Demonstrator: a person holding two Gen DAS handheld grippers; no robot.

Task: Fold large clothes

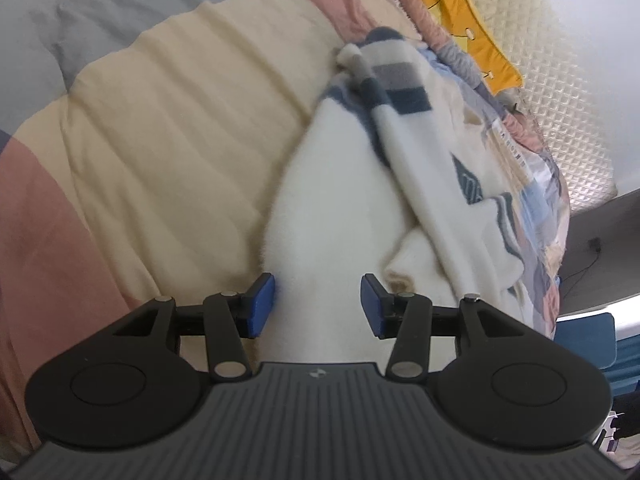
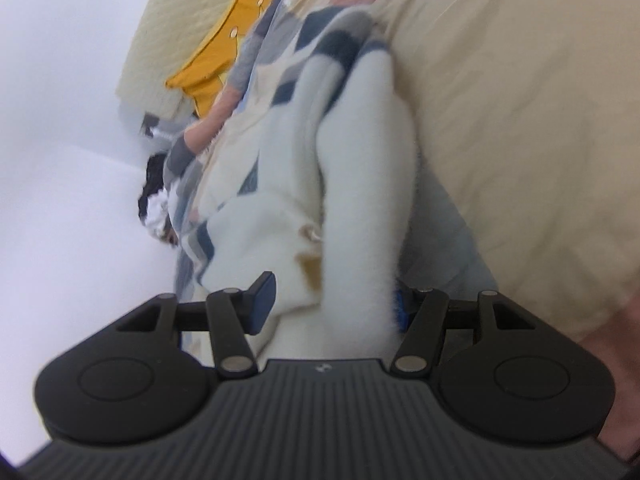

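White sweater lies bunched on bed quilt, sleeve thrown across body. Left tongs apart, fabric between them. Right tongs apart around sweater edge. Folding seems barely begun; smoothing and folds remain.

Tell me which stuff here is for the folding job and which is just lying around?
For the job:
- white fluffy sweater with blue and grey stripes
- left gripper, open around its cloth
- right gripper, open around its cloth

Just lying about:
- striped bedspread
- yellow pillow
- cream quilted headboard
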